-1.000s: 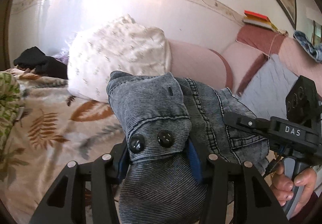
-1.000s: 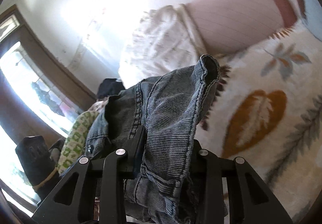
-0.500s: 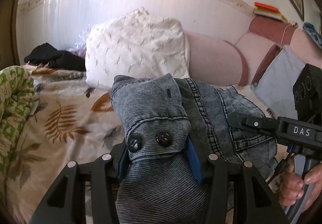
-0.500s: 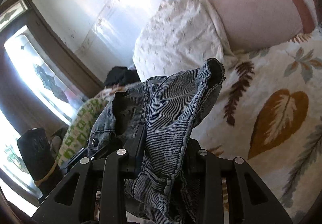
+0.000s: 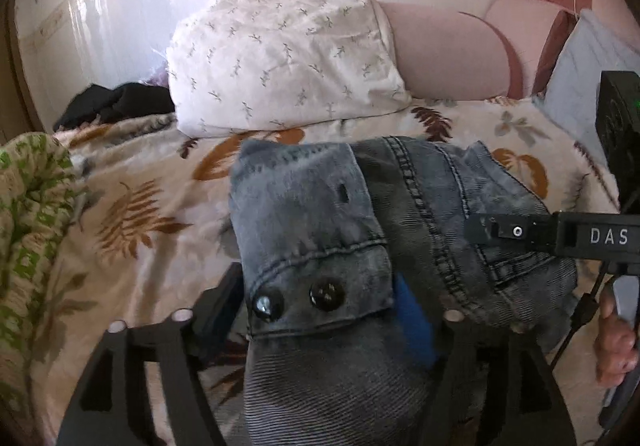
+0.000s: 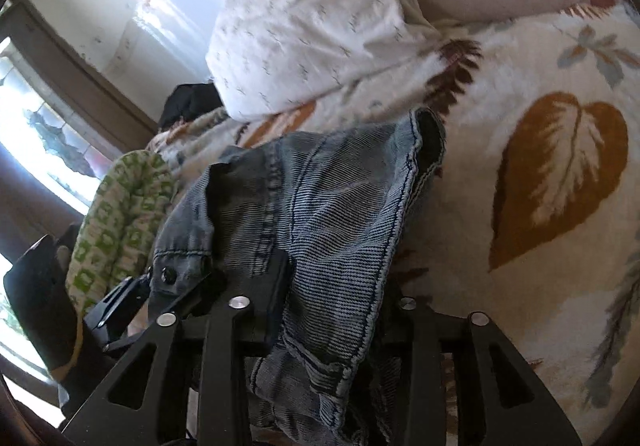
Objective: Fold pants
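Denim fills the foreground of both views: the pants (image 5: 320,266), bunched at the waistband with two dark buttons (image 5: 296,298) showing, lie between the fingers of the left gripper (image 5: 320,310), whose jaws are opening, a gap being visible beside the left finger. In the other view a folded edge of the same pants is seen between the fingers of the right gripper (image 6: 324,310), whose jaws are also opening, though the cloth is still draped against them. The garment is lowered onto the leaf-patterned blanket (image 5: 132,213), short of the white pillow (image 5: 284,57) and the pink headboard (image 5: 448,53) behind it. The step is judged to be the setting-down of a fold. Next, full release is called for, then both grippers are to be drawn clear without dragging the fold open.
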Demonstrator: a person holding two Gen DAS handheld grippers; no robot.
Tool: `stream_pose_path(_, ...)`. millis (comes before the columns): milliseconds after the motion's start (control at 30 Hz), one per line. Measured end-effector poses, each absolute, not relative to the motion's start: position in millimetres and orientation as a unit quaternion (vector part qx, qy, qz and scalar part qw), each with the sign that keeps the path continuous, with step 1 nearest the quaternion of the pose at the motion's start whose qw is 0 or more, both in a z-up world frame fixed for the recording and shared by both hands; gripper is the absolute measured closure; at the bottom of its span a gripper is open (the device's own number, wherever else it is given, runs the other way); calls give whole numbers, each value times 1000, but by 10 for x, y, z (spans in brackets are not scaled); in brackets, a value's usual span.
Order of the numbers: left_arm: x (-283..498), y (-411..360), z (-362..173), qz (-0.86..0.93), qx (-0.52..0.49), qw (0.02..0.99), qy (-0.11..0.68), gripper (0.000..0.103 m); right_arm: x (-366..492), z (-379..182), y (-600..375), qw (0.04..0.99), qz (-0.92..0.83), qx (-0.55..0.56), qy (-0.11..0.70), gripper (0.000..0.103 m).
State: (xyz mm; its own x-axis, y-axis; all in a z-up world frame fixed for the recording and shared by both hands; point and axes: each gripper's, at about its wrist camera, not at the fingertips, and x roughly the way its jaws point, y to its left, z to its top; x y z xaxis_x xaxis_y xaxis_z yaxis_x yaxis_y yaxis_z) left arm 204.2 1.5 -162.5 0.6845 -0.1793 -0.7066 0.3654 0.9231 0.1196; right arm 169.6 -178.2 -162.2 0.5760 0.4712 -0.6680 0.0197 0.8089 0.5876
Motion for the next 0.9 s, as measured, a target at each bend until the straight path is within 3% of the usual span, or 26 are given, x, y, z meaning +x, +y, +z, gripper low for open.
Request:
stream_pose_path(233,1846,-56,-1402,-136,170,921,324,16,1671,-1599,-1780,844,112,262,455,44)
stream_pose_path(533,1397,31,-932,-127,156,941,273,8,1325,-1085,-2019,886,59,239,394,38)
stream_pose_path(900,656,332,-562,-67,100,955,270,2,367,-468,-1835,938,48,174,295,30)
